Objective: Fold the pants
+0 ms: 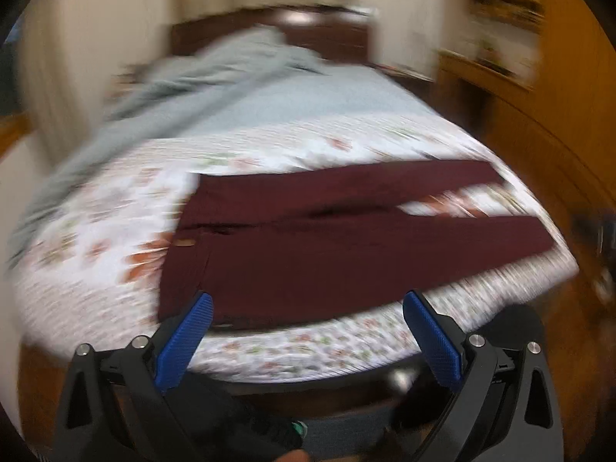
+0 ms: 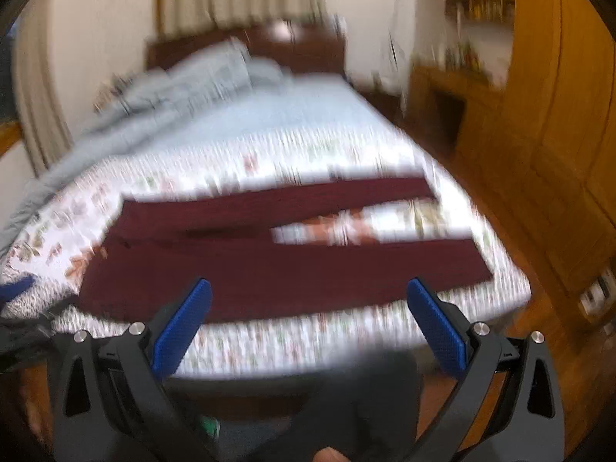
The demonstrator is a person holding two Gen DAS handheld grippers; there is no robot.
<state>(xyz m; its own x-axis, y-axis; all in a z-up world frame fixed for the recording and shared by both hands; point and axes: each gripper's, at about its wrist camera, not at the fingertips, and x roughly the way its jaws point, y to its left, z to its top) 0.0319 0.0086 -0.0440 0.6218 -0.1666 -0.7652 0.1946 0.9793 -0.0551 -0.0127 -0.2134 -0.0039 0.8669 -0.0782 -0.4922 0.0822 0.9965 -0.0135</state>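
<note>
Dark maroon pants [image 1: 327,246] lie flat on the floral bedspread [image 1: 269,146], waist to the left, both legs spread apart and pointing right. They also show in the right wrist view [image 2: 269,269]. My left gripper [image 1: 308,304] is open and empty, held above the bed's near edge in front of the pants' near side. My right gripper [image 2: 308,292] is open and empty, also above the near edge facing the near leg. The tip of the left gripper [image 2: 15,288] shows at the far left of the right wrist view. Both views are motion-blurred.
A crumpled grey blanket [image 1: 184,88] lies at the bed's far left toward the dark wooden headboard [image 1: 327,34]. A wooden wardrobe [image 2: 558,134] and shelves [image 1: 496,38] stand to the right. A wooden floor [image 2: 539,346] lies beside the bed.
</note>
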